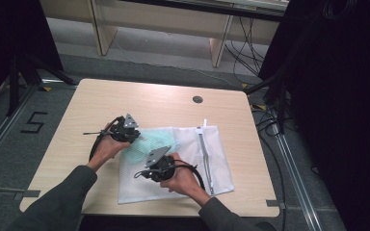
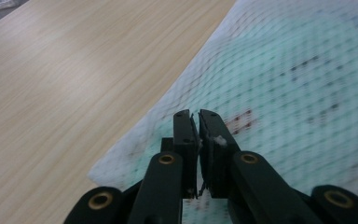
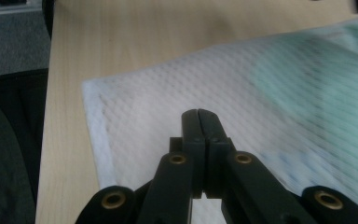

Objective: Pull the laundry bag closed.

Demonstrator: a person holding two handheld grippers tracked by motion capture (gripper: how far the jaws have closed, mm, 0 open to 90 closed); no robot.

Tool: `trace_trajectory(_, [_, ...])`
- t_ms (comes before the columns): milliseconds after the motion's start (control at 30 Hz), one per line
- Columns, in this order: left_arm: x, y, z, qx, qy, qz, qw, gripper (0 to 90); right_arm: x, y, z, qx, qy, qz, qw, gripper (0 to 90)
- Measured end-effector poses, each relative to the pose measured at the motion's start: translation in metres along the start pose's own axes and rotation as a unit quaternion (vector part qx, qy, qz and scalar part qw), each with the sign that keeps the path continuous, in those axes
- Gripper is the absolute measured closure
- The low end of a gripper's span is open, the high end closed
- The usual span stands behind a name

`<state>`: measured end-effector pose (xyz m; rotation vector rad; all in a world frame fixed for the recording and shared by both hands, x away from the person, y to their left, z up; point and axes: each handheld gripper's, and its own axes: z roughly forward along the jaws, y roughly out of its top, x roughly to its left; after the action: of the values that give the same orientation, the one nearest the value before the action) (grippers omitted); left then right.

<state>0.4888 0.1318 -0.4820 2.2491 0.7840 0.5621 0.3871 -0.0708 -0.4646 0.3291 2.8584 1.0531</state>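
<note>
One white mesh laundry bag point(image 1: 188, 159) lies flat on the tabletop point(image 1: 139, 98), toward its near edge and right of centre, with a zipper point(image 1: 205, 156) running along its right side. Inside it, toward its far-left corner, sits one pale green garment point(image 1: 147, 144) with small dark red marks, seen through the mesh.

The left gripper point(image 1: 130, 135) rests at the bag's far-left corner; in the left gripper view its fingers point(image 2: 186, 135) stand almost together with only a thin slit between them, over the mesh above the green cloth, and it is hard to tell whether any mesh is pinched. The right gripper point(image 1: 150, 169) sits over the bag's middle, nearer the tabletop's near edge; its fingers point(image 3: 192, 135) are pressed together above plain white mesh, holding nothing that can be seen.

The work in hand looks like flattening or shifting the garment inside the bag. To do it well, the person should probably pin the bag with one gripper while the other presses through the mesh and strokes toward the zipper side, keeping the strokes light so the mesh does not bunch
</note>
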Motion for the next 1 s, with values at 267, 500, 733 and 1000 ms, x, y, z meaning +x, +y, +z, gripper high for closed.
trace_trajectory(267, [-0.032, 0.007, -0.026, -0.047, -0.062, -0.035, 0.9964, 78.3, -0.035, -0.038, -0.064, -0.025, -0.052, 0.017, 0.9982, 88.8])
trace_trajectory(500, [-0.074, 0.005, -0.039, -0.062, -0.125, -0.054, 0.9887, 65.9, -0.047, -0.1, -0.11, -0.001, -0.078, 0.064, 0.9949, 81.9])
trace_trajectory(733, [-0.107, 0.003, -0.046, -0.058, -0.172, -0.05, 0.9822, 57.7, -0.046, -0.132, -0.126, 0.014, -0.073, 0.089, 0.9932, 73.8])
trace_trajectory(1000, [-0.124, 0.0, -0.047, -0.043, -0.188, -0.037, 0.9806, 49.1, -0.044, -0.154, -0.125, 0.042, -0.043, 0.092, 0.994, 62.2])
